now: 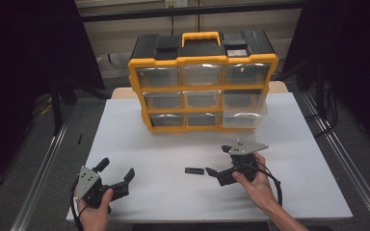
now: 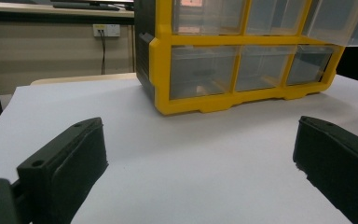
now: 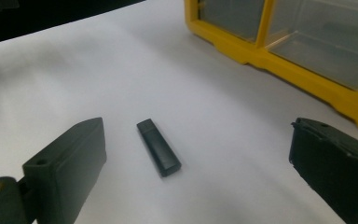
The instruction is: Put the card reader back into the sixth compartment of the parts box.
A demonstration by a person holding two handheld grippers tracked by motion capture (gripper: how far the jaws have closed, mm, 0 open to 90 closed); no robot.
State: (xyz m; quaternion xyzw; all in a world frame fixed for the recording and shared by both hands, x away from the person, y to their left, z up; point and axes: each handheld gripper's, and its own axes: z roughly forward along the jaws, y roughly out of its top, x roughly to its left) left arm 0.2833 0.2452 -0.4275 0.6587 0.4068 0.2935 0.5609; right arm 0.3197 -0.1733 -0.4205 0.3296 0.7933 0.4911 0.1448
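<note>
2 grippers open, empty, above white table [image 1: 173,144].
Left gripper [image 1: 116,169] and right gripper [image 1: 218,159] jaws spread; black USB stick [image 1: 194,171] lies flat beside right gripper, before yellow drawer organizer [image 1: 202,82].

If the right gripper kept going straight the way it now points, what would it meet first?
Most likely the small black stick lying flat on the white table, between the open jaws of the right gripper. How far ahead it lies is hard to judge.

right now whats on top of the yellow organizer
On top of the organizer sit a yellow carry handle and black lidded compartments either side. The lids are shut, so what they hold cannot be seen.
</note>
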